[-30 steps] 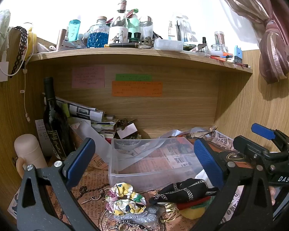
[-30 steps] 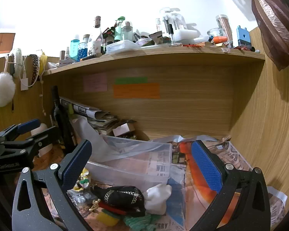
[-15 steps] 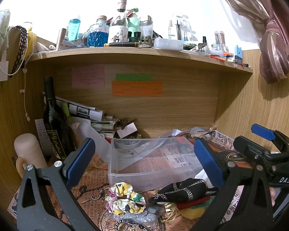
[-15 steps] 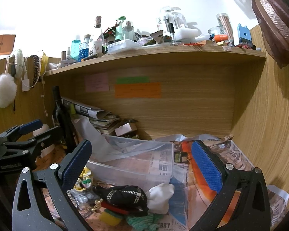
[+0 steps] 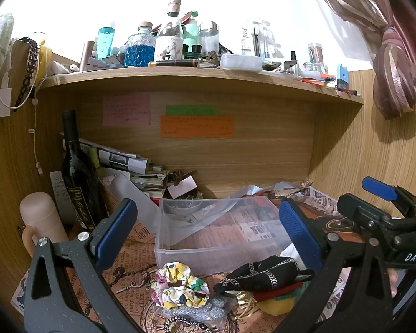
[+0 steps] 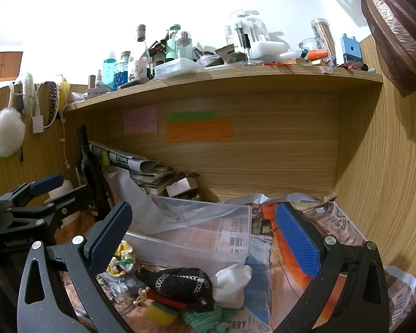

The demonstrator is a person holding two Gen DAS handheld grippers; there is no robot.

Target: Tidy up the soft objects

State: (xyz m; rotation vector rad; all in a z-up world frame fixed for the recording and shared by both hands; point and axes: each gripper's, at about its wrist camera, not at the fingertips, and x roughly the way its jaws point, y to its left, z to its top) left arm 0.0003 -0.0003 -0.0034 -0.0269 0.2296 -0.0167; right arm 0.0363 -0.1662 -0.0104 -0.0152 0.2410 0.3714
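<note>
A pile of soft things lies on the newspaper-covered desk in front of a clear plastic bin [image 5: 216, 230] [image 6: 197, 233]: a floral scrunchie [image 5: 177, 284] [image 6: 122, 260], a black pouch with chain print [image 5: 263, 273] [image 6: 180, 283], a white cloth [image 6: 231, 283], a green cloth [image 6: 205, 319], red and yellow pieces [image 5: 277, 297] and a grey glittery piece [image 5: 197, 309]. My left gripper [image 5: 208, 236] is open and empty above the pile. My right gripper [image 6: 202, 238] is open and empty, to the right of the left one.
A dark wine bottle [image 5: 77, 172] and a beige mug [image 5: 40, 222] stand at the left. Stacked papers [image 5: 136, 172] lie at the back. A shelf [image 5: 202, 75] overhead holds many bottles. Wooden walls close both sides.
The right gripper has drifted slightly; the view shifted a little. The left gripper and the objects have not visibly moved.
</note>
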